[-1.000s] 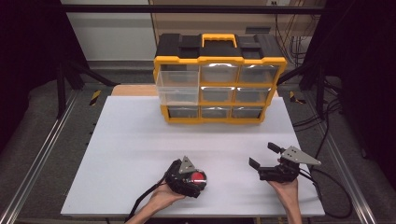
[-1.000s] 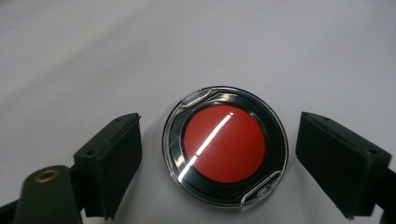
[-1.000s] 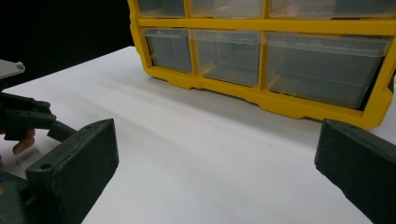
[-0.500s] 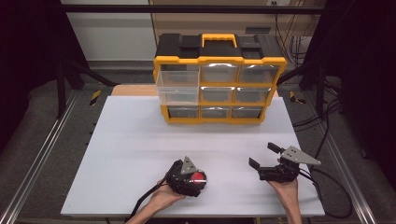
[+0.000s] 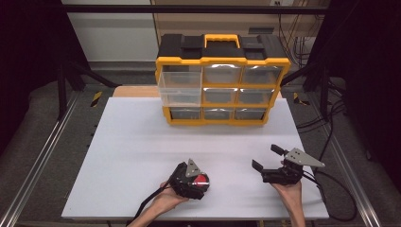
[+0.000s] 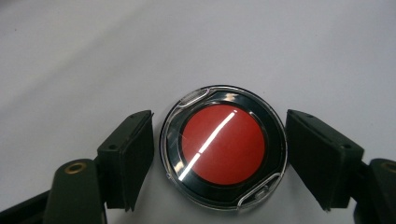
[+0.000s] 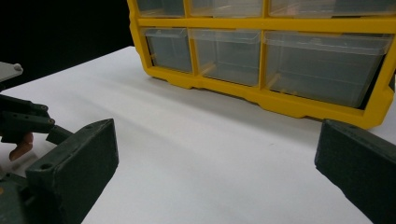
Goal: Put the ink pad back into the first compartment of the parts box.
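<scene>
A round red disc [image 6: 223,144] in a clear, black-rimmed case lies flat on the white table [image 5: 142,142], near its front edge. My left gripper [image 6: 219,158] points down over the disc [image 5: 201,179] with a jaw on each side. The jaws have just been closing; a thin gap still shows at the left pad, and the right pad sits at the case's rim. My right gripper [image 5: 267,157] rests in a hand at the front right, open and with nothing between its fingers [image 7: 74,158]. It faces the drawer cabinet.
A yellow and black cabinet [image 5: 222,85] of clear drawers stands at the table's back middle; its upper left drawer [image 5: 179,87] looks pulled out a little. The lowest row of drawers [image 7: 261,60] faces the right gripper. Cables trail off the front and right edges.
</scene>
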A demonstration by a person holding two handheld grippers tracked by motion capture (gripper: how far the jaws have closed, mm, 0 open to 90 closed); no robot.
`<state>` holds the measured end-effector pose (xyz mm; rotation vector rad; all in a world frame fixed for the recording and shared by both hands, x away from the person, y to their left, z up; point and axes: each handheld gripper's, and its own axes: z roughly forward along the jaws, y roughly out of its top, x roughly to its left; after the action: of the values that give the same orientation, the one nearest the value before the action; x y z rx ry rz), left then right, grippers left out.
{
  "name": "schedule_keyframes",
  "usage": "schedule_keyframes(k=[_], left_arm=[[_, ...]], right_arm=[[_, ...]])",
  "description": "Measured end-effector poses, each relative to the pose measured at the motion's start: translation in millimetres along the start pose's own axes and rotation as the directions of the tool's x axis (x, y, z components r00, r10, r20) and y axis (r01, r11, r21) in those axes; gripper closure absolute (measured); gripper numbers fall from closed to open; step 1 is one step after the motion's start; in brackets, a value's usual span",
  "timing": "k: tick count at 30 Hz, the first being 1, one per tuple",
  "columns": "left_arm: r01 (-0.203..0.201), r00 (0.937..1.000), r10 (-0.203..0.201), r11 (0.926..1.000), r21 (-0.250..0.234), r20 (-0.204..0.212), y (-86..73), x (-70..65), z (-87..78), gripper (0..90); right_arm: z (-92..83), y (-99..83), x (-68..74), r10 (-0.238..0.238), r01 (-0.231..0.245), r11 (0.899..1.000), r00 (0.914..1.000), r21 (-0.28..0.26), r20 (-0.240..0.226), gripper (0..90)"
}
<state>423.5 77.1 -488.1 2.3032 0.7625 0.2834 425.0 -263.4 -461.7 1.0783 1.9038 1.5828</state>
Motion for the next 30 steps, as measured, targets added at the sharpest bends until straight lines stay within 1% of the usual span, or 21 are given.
schedule_keyframes(k=[6,10,26,30], left_arm=[[0.008,1.0,-0.008,1.0,0.003,-0.004,0.5,0.2,-0.7,28.9],[0.009,0.9999,-0.009,0.9999,0.007,-0.011,1.2,-0.5,-0.5,29.3],[0.001,1.0,-0.001,1.0,0.009,-0.003,1.6,0.8,-1.2,29.7],[0.006,1.0,-0.006,1.0,0.007,0.003,1.7,1.7,-1.6,29.7]], right_arm=[[-0.4,0.2,0.0,0.002,-0.002,1.0,1.0,0.002,0.0,0.5],[0.0,0.0,-0.1,0.0,0.0,1.0,1.0,0.001,0.0,0.5],[-0.5,0.3,-0.1,0.003,-0.003,1.0,1.0,0.003,0.0,0.5],[-0.7,0.4,-0.1,0.003,-0.003,1.0,1.0,0.002,-0.001,0.5]])
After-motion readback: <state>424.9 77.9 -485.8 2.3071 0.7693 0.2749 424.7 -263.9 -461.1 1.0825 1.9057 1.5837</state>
